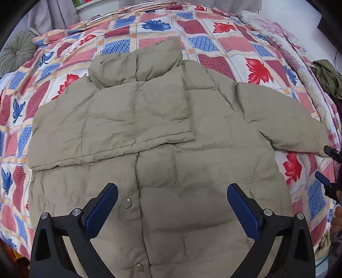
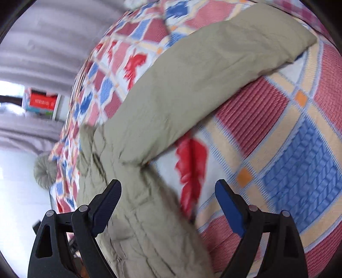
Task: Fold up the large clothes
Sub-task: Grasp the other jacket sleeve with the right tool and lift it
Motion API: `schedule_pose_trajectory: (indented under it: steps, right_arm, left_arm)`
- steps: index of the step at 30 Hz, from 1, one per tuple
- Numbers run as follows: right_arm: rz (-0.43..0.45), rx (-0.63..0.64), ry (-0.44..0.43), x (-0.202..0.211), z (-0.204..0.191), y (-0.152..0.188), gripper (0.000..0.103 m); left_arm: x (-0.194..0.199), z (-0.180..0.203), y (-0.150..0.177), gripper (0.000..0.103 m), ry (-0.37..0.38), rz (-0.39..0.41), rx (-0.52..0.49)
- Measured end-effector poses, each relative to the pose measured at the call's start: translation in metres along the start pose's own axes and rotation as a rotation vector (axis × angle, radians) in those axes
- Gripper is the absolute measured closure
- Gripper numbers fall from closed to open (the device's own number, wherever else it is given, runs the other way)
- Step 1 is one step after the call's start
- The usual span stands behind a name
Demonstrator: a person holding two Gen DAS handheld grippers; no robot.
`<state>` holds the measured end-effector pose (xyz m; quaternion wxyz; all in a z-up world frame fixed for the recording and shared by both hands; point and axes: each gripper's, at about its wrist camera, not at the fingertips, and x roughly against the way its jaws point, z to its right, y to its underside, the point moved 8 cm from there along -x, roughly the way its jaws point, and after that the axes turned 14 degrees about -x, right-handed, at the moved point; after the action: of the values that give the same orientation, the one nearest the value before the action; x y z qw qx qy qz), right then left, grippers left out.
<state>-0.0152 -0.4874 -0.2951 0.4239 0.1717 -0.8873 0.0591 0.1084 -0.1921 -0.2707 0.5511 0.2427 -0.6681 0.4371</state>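
Note:
A khaki puffer jacket [image 1: 166, 132] lies front-up on a patchwork quilt [image 1: 213, 38]. Its left sleeve is folded across the chest; its right sleeve [image 1: 284, 119] stretches out to the right. My left gripper [image 1: 172, 192] hovers open and empty over the jacket's lower front, near the snap buttons. My right gripper [image 2: 167, 188] is open and empty, over the jacket's right side below the outstretched sleeve [image 2: 213, 70]. Its fingertips [image 1: 329, 153] show at the right edge of the left wrist view, just off the sleeve's cuff.
A round green cushion [image 1: 16, 50] lies at the bed's far left corner and also shows in the right wrist view [image 2: 43, 170]. A dark green garment [image 1: 327, 74] sits at the bed's right edge. Grey curtains [image 1: 53, 15] hang behind the bed.

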Motion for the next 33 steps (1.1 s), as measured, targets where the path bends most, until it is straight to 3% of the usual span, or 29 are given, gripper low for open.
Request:
schedule_pose_trajectory:
  steps: [6,11,22,24,27,29,30,33]
  right_arm:
    - [0.095,-0.120,-0.026,0.015,0.029,-0.074,0.012]
    - [0.123,-0.252,-0.078,0.012,0.055,-0.120,0.012]
    - [0.107,-0.440,-0.324,-0.015,0.046,-0.167,0.013]
    - [0.092,-0.461,-0.352,-0.018,0.040,-0.168,0.021]
    - [0.058,-0.526,-0.415,-0.025,0.037,-0.170,0.044]
    - [0.048,-0.548,-0.450,-0.024,0.034,-0.168,0.081]
    - [0.050,-0.536,-0.443,-0.024,0.030,-0.167,0.089]
    - [0.054,-0.461,-0.455,-0.017,0.009,-0.164,0.095]
  left_arm:
    - [-0.012,0.015,-0.014,0.001,-0.006,-0.013,-0.022]
    - [-0.023,0.029,-0.024,0.001,0.010,-0.019,-0.018]
    - [-0.029,0.039,-0.040,0.001,0.003,-0.002,-0.029]
    - [-0.029,0.034,-0.041,0.001,-0.003,-0.001,-0.024]
    - [-0.027,0.026,-0.041,0.001,-0.014,0.003,-0.012]
    - [-0.025,0.018,-0.041,0.001,-0.024,0.012,-0.005]
    - [-0.023,0.014,-0.041,0.001,-0.028,0.016,-0.002]
    - [-0.020,-0.002,-0.039,0.001,-0.036,0.021,0.014]
